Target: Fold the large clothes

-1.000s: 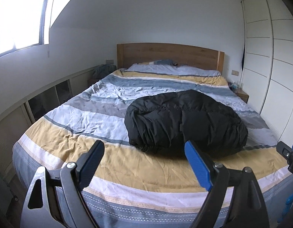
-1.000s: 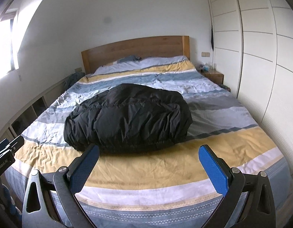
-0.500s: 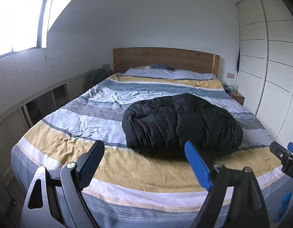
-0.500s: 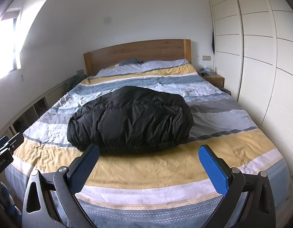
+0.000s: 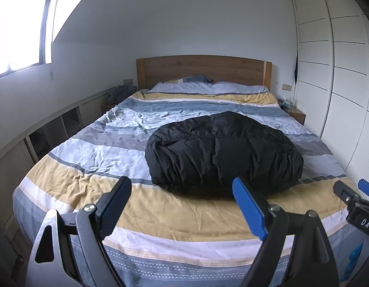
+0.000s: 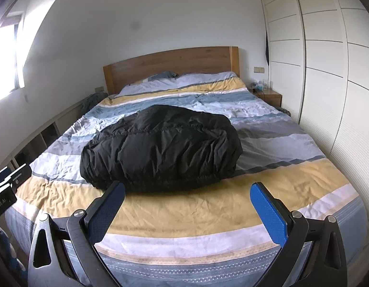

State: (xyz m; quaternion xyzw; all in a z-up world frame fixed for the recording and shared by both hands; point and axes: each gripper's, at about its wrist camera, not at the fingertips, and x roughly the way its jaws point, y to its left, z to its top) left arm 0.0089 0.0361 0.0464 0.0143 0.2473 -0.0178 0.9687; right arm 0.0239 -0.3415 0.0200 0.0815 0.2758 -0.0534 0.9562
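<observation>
Jacket, left wrist view: black puffy jacket point(image 5: 222, 153) lies bundled in a rounded, crumpled heap on the bed point(image 5: 93, 148), right of the bed's middle, its near edge on the yellow stripe of the cover.
Left gripper, left wrist view: left gripper point(image 5: 182, 199) hangs over the near end of the bed, jaws spread wide with nothing between them; it is apart from the jacket, which sits just beyond the right fingertip.
Right gripper, left wrist view: part of the right gripper point(image 5: 356, 201) shows at the right edge, near the bed's near right corner; from here I cannot tell how its jaws stand.
Surroundings, left wrist view: wooden headboard point(image 5: 203, 71) at the far end, pillows point(image 5: 208, 87) below it, a window point(image 5: 19, 33) on the left wall, a white wardrobe point(image 5: 339, 76) along the right, a nightstand point(image 5: 296, 114) by the far right corner of the bed.
Jacket, right wrist view: the jacket point(image 6: 160, 148) sits left of centre on the bed point(image 6: 280, 179), folded into a thick mound with gathered seams across its top.
Right gripper, right wrist view: right gripper point(image 6: 188, 197) has its jaws wide apart and empty, near the foot of the bed; the left fingertip lines up with the jacket's near edge, with no visible contact.
Left gripper, right wrist view: a piece of the left gripper point(image 6: 10, 181) shows at the left edge.
</observation>
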